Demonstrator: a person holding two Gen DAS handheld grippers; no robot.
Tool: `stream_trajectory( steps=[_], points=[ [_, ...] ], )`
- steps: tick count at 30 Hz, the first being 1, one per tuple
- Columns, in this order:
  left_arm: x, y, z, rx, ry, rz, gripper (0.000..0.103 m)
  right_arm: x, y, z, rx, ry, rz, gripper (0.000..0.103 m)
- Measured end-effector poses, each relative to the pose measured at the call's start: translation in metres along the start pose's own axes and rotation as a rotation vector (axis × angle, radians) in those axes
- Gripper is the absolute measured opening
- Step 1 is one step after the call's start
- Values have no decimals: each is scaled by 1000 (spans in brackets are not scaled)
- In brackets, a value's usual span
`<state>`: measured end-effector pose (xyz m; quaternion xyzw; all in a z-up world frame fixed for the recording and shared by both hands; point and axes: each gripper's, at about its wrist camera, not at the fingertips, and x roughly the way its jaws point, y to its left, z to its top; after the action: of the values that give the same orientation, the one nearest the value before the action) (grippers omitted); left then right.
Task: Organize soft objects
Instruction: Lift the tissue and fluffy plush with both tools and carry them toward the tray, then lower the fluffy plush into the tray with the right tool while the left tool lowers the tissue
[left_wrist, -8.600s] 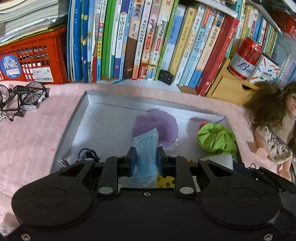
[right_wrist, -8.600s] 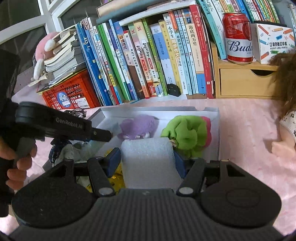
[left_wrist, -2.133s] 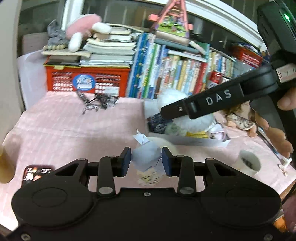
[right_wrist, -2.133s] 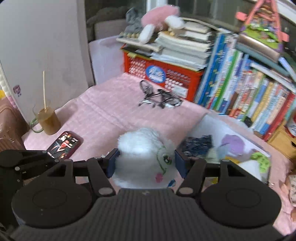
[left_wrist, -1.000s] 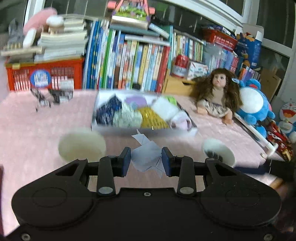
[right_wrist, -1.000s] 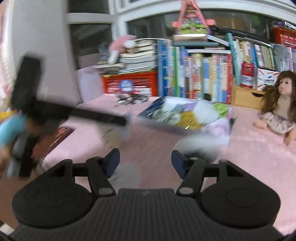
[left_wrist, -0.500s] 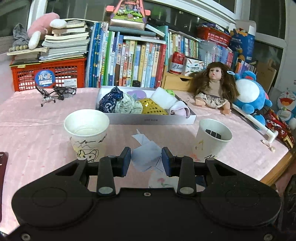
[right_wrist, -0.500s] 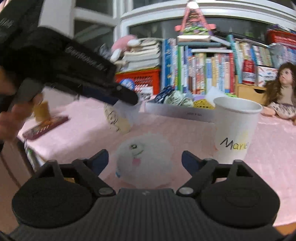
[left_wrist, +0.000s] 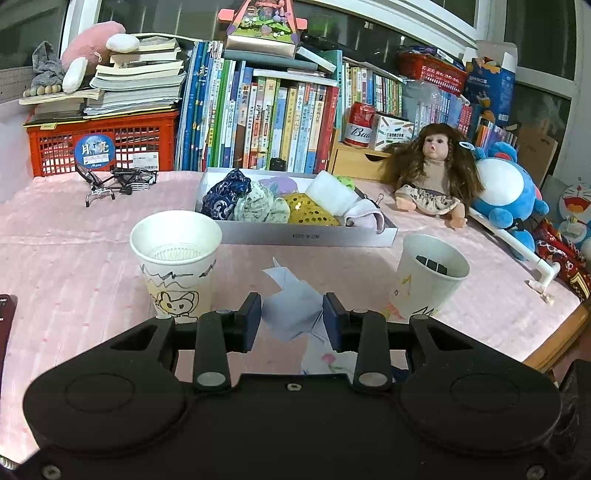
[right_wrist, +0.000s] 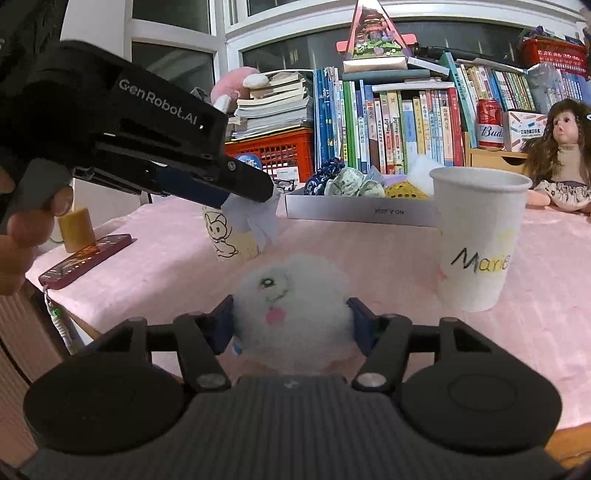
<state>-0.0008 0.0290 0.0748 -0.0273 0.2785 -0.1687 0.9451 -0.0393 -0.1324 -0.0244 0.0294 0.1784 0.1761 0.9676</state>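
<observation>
My left gripper (left_wrist: 291, 321) is shut on a pale blue crumpled cloth (left_wrist: 290, 308) and holds it above the pink tablecloth; it shows from the side in the right wrist view (right_wrist: 255, 195). My right gripper (right_wrist: 291, 325) is shut on a white fluffy plush ball (right_wrist: 291, 310) with a face, low over the table's front edge. A white tray (left_wrist: 314, 236) further back holds several soft items: a dark blue cloth (left_wrist: 225, 194), a pale green cloth (left_wrist: 258, 206), a yellow sequin piece (left_wrist: 310, 212), a white foam roll (left_wrist: 332, 194).
Two paper cups stand in front of the tray: a left one with a drawing (left_wrist: 175, 258) and a right one (left_wrist: 430, 277) marked "Marie" (right_wrist: 478, 236). A doll (left_wrist: 432, 177), blue plush (left_wrist: 506, 192), books, red crate (left_wrist: 99, 144), model bicycle (left_wrist: 118, 181), phone (right_wrist: 85, 258).
My right gripper has closed onto the white plush ball, which lay between open jaws half a second ago. My left gripper holds the blue cloth in about the same place.
</observation>
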Motion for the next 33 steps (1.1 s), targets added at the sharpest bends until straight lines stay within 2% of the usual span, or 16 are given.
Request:
stream_trajectory(
  steps=[7,12,18,25,29,33],
  points=[
    [-4,-3,19,9,-26,-18,34,-28,-5,20,-20,-66,-15,65],
    [-6,-3,48,21,-73,-4,34,-55,-19,51,-16,-137,-39,65],
    [5,-3,82,5,-72,-3,34,-74,-40,96,-36,-213,-83,66],
    [27,-2,118,-8,-49,13,34,-65,-85,141,16,-207,-148,66],
    [46,1,138,-26,-29,14,34,-52,-115,160,63,-173,-164,66],
    [70,2,155,-39,-7,52,34,-35,-140,178,100,-130,-170,66]
  ],
)
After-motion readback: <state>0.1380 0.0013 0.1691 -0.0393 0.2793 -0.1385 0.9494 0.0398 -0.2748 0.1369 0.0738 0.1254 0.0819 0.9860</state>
